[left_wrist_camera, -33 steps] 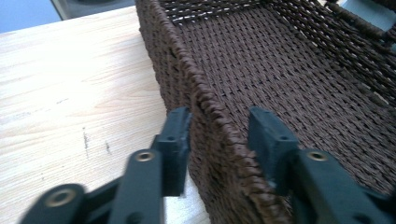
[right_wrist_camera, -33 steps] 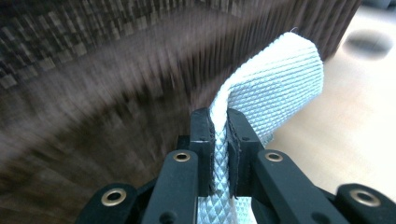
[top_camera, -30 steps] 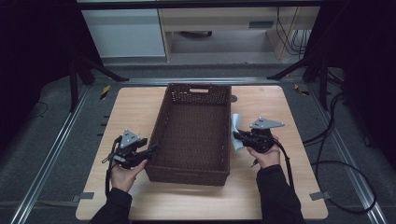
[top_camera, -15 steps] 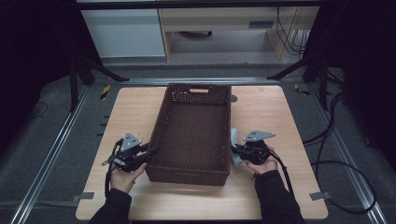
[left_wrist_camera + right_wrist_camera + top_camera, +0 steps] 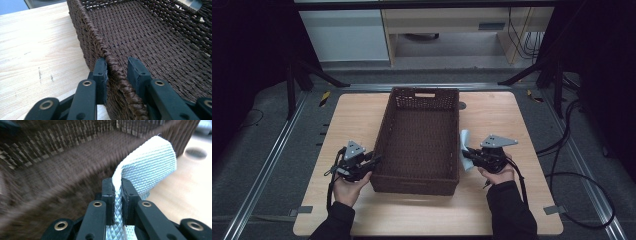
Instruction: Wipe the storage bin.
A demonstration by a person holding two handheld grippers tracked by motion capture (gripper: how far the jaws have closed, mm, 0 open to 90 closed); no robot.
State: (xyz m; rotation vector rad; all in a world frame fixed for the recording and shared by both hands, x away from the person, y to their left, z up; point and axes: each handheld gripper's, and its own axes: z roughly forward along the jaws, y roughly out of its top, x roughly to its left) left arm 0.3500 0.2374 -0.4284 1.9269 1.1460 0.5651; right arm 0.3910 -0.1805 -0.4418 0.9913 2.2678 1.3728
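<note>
Between right tool (image 5: 117, 185) jaws: pale cloth (image 5: 147, 167).

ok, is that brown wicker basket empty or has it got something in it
Empty. The brown wicker basket shows bare woven floor in the high view; the pale cloth hangs in the right claw outside its wall.

Light wooden table (image 5: 362, 120), dark brown woven basket (image 5: 422, 135) resting at its middle
</note>
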